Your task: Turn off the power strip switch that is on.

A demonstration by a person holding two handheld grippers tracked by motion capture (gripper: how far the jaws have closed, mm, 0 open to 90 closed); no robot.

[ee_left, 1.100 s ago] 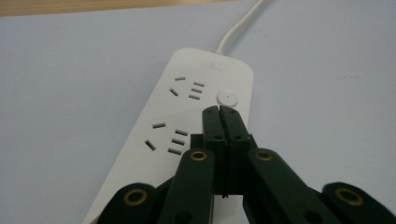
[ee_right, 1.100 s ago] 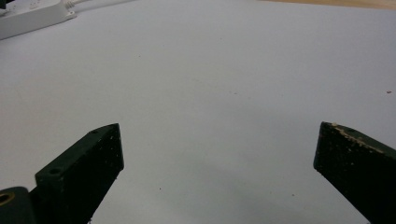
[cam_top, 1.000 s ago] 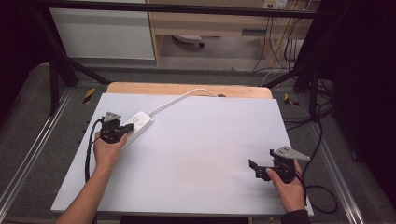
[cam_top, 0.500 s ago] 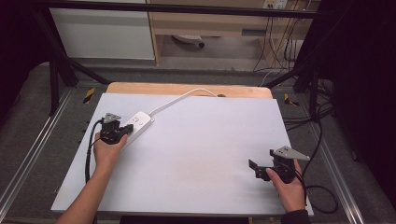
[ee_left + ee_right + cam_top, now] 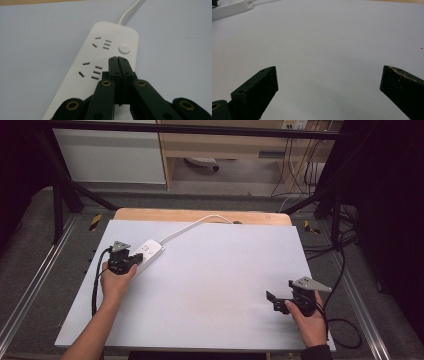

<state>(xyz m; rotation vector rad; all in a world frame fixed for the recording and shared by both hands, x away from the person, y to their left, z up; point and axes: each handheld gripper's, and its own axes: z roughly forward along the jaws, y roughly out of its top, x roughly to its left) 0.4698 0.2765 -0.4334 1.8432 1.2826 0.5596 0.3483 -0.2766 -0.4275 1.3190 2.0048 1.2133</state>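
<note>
Your left gripper (image 5: 117,59) has its jaws pressed together over the one white power strip (image 5: 100,62) at the table's (image 5: 210,285) far left, gripping nothing. Your right gripper (image 5: 328,82) gapes wide, empty, near right.

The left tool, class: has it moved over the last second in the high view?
No. The left tool sits at the same spot over the near end of the white power strip, which lies equally unmoved on the table.
</note>
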